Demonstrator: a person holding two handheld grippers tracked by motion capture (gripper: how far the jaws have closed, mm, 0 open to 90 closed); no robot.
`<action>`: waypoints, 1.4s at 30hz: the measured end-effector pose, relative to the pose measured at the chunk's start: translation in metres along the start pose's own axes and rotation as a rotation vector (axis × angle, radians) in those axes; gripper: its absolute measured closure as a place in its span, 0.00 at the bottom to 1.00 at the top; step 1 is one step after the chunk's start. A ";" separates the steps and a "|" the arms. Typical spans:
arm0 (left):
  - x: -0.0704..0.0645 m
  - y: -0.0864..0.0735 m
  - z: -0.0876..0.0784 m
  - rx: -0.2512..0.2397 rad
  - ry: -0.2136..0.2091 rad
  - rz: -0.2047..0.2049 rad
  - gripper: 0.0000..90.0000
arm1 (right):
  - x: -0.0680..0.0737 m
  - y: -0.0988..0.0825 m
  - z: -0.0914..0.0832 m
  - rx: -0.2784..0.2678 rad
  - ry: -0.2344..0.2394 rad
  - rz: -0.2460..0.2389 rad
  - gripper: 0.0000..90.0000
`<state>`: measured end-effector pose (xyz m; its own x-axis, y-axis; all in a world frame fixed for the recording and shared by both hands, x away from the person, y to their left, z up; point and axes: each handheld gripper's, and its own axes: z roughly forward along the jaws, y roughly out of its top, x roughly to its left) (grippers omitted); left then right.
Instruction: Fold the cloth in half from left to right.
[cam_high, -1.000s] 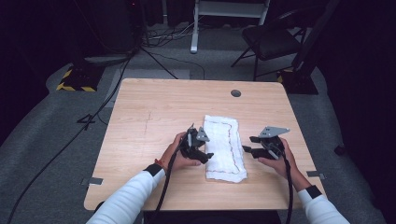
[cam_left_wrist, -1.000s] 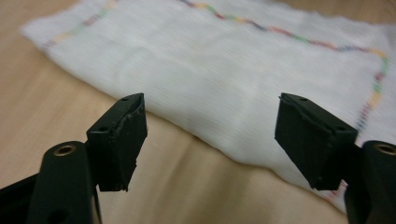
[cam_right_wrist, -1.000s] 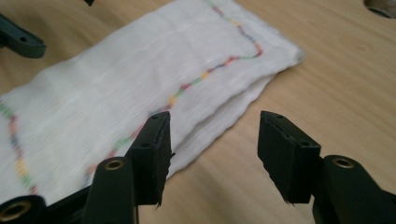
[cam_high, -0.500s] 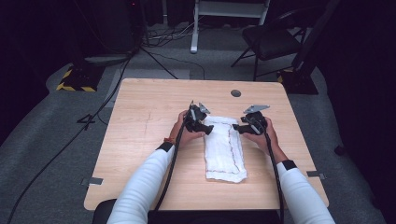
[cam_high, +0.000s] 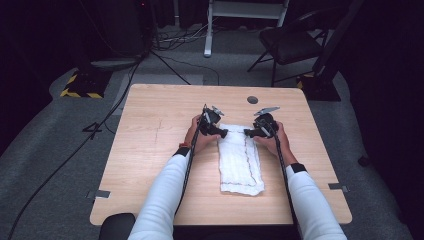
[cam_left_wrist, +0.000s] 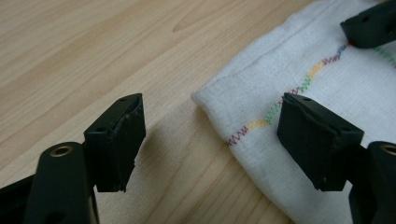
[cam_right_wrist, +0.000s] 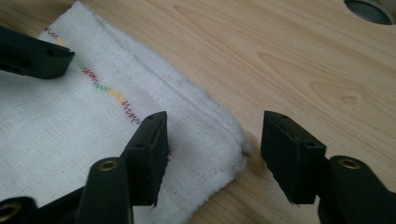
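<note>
Each far corner of the folded towel (cam_high: 240, 160) lies between open jaws.

White sleeves (cam_high: 160, 200), black wristbands, black jaws with brass-ringed screw holes.

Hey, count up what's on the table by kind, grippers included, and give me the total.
White folded towel: 1
Handheld grippers: 2, the left gripper and the right gripper, both open at the towel's far corners
Round grommet in the tabletop: 1
Total: 4
</note>
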<state>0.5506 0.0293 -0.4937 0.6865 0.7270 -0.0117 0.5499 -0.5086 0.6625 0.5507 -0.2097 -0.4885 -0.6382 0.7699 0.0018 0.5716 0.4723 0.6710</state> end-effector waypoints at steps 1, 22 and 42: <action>0.001 0.000 0.001 -0.003 -0.006 -0.009 0.27 | 0.000 0.000 0.000 0.003 0.006 -0.001 0.53; -0.005 0.006 0.000 -0.017 -0.109 0.058 0.87 | 0.006 0.002 -0.006 -0.043 0.057 -0.052 0.93; -0.007 0.033 -0.030 -0.162 -0.009 0.106 0.94 | 0.009 0.026 -0.043 -0.203 -0.037 -0.100 0.94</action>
<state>0.5503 0.0211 -0.4493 0.7409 0.6691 0.0580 0.3916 -0.5005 0.7721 0.5375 -0.2089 -0.4388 -0.6653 0.7403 -0.0967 0.3883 0.4537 0.8021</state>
